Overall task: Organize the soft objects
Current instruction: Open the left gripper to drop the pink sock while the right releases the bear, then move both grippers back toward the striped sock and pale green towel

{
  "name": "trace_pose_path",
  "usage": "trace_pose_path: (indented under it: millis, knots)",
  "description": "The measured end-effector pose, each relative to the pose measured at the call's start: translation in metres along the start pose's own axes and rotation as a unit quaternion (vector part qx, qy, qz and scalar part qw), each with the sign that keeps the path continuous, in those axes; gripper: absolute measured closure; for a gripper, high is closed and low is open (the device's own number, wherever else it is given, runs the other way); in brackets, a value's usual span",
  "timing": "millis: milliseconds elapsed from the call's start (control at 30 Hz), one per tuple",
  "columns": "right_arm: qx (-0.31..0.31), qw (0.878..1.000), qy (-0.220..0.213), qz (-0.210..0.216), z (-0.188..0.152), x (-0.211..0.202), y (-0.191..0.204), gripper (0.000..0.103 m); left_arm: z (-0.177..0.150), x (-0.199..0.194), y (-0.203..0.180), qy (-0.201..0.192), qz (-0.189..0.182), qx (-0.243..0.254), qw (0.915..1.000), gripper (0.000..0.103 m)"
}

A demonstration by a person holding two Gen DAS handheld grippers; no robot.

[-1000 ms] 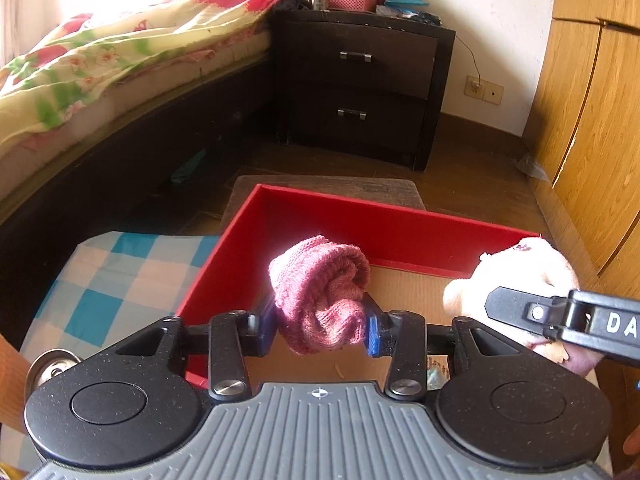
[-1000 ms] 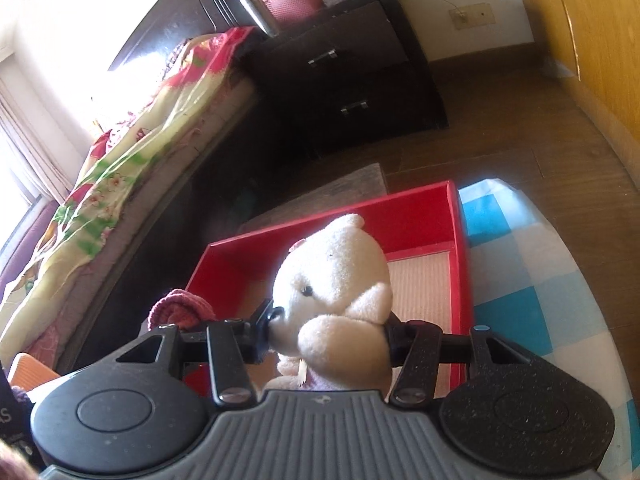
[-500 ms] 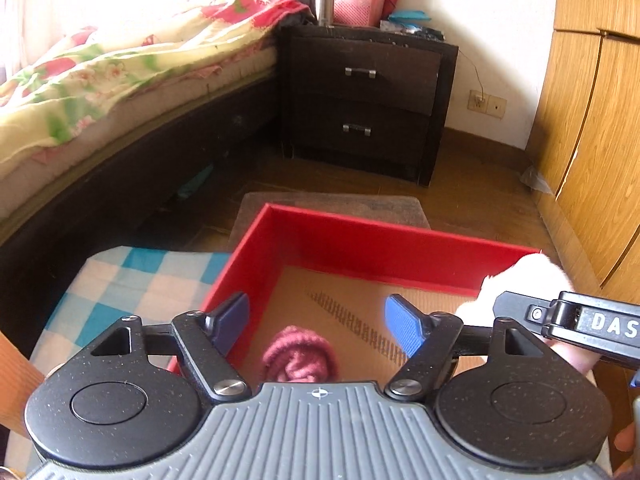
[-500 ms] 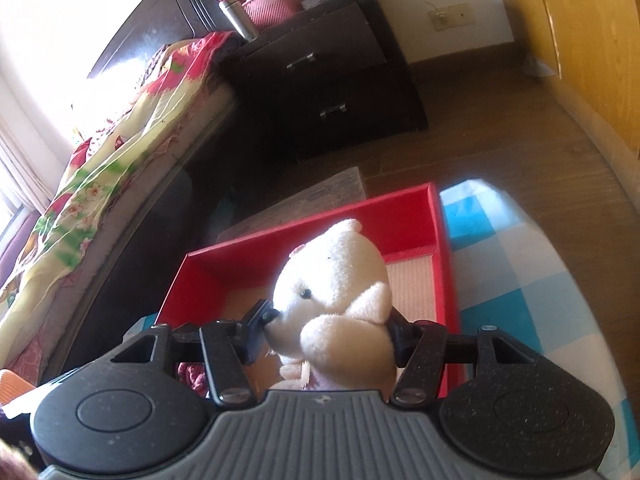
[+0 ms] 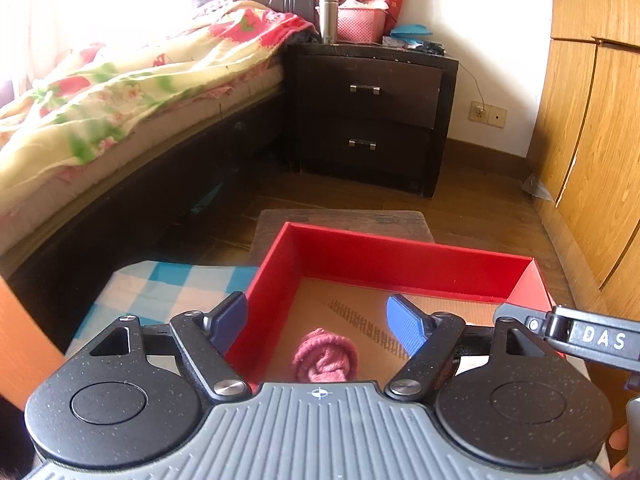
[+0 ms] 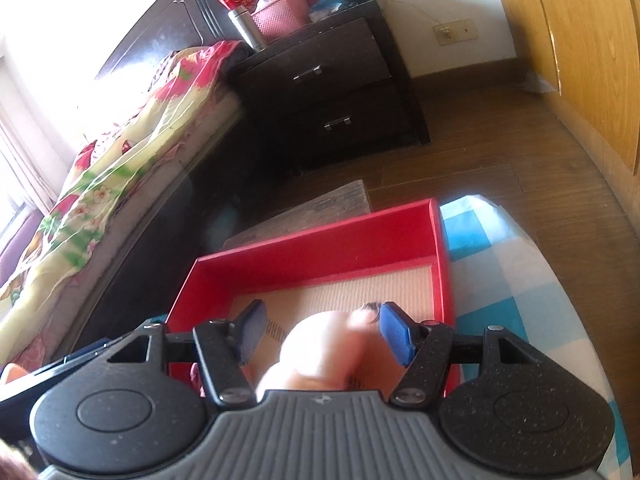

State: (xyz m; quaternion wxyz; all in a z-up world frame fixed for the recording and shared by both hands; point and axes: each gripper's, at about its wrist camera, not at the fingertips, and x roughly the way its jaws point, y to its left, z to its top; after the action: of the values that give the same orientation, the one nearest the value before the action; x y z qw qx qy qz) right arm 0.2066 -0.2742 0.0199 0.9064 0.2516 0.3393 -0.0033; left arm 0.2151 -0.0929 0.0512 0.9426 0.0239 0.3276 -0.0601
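Observation:
A red box (image 5: 400, 258) with a brown cardboard floor sits on a blue-checked cloth (image 5: 160, 288). A rolled pink knitted sock (image 5: 325, 357) lies loose on the box floor below my left gripper (image 5: 318, 322), whose jaws are open and empty. In the right wrist view the box (image 6: 320, 252) lies ahead. My right gripper (image 6: 322, 332) is open; the white plush bear (image 6: 320, 354), blurred, sits between and below its blue pads, over the box floor. The right gripper's body (image 5: 592, 338) shows at the right edge of the left wrist view.
A bed with a floral quilt (image 5: 100, 92) runs along the left. A dark nightstand (image 5: 368, 116) with a pink basket and steel flask stands beyond the box. Wooden wardrobe doors (image 5: 592, 140) line the right. A grey mat (image 5: 340, 220) lies on the wooden floor.
My left gripper opened and let the pink sock fall into the box, then rose. My right gripper has just opened, and the bear is dropping from between its pads.

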Motion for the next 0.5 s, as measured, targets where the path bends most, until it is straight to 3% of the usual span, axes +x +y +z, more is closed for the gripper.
trace_pose_path:
  millis: [500]
  knots:
    - [-0.025, 0.999, 0.040, 0.010, -0.034, -0.022, 0.009, 0.056, -0.017, -0.018, 0.006, 0.017, 0.001, 0.001, 0.9999, 0.027]
